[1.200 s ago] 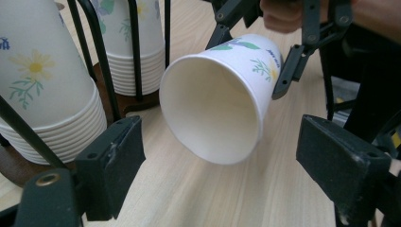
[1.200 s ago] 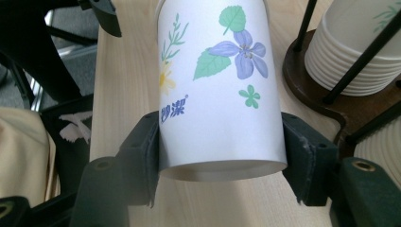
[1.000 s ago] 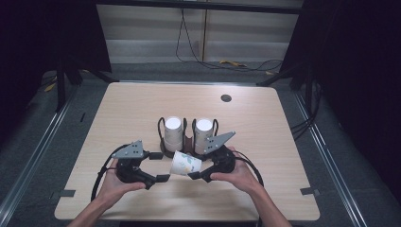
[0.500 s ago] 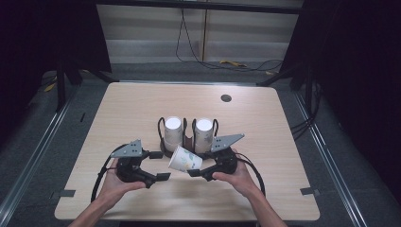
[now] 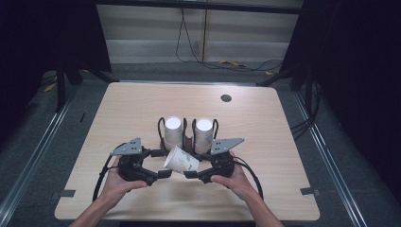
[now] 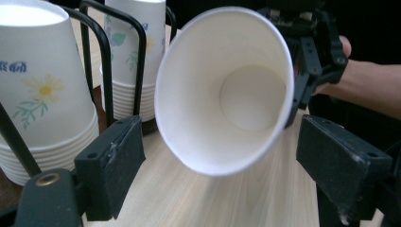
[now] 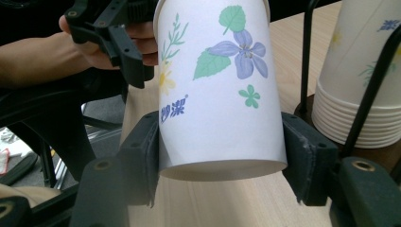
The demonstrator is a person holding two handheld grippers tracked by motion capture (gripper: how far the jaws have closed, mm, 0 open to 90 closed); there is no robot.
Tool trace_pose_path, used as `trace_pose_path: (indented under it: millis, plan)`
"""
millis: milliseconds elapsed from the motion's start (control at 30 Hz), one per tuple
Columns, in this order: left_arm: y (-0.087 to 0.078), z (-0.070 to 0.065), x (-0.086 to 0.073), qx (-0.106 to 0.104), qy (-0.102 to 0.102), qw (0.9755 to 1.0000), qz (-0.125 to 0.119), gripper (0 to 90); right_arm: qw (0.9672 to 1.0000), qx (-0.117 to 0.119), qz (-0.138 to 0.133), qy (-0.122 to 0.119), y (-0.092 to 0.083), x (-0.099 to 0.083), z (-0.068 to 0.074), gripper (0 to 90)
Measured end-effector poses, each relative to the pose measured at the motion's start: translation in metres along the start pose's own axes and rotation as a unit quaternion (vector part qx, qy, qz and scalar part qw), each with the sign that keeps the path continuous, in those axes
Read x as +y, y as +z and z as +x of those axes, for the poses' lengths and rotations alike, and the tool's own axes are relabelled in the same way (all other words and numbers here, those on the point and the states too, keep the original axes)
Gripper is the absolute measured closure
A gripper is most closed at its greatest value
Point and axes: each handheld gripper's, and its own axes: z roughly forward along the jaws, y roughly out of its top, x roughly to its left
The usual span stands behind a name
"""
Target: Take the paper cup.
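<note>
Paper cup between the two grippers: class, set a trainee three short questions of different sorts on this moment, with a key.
1. True or false: the right gripper is shut on the base end of the flowered paper cup.
2. The left gripper has its jaws: A) shut on the cup's rim, B) open either side of the cup's open mouth, C) shut on nothing.
3. Fill in: behind the cup, two stacks of upturned cups stand in a black wire ____.

Key: 1 true; 2 B; 3 rack.
</note>
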Motion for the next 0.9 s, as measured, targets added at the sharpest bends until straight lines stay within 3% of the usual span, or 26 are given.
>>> trace_pose_path:
  millis: [400,600,633,900]
  plan:
    - [0.006,0.001,0.002,-0.012,-0.011,0.9998,-0.010,15.9,0.9998,0.006,-0.004,-0.018,0.005,-0.001,0.004,37.6]
    - [0.008,0.003,0.001,-0.018,-0.011,0.9997,-0.011,16.0,0.9997,0.004,-0.007,-0.024,0.006,-0.001,0.004,37.6]
    - [0.009,0.003,0.001,-0.016,-0.004,0.9998,-0.010,16.4,0.9997,0.003,-0.006,-0.024,0.006,-0.001,0.004,37.6]
    - [0.015,0.004,0.001,-0.035,-0.002,0.9994,-0.006,17.2,0.9994,0.010,-0.002,-0.032,0.008,-0.002,0.005,37.6]
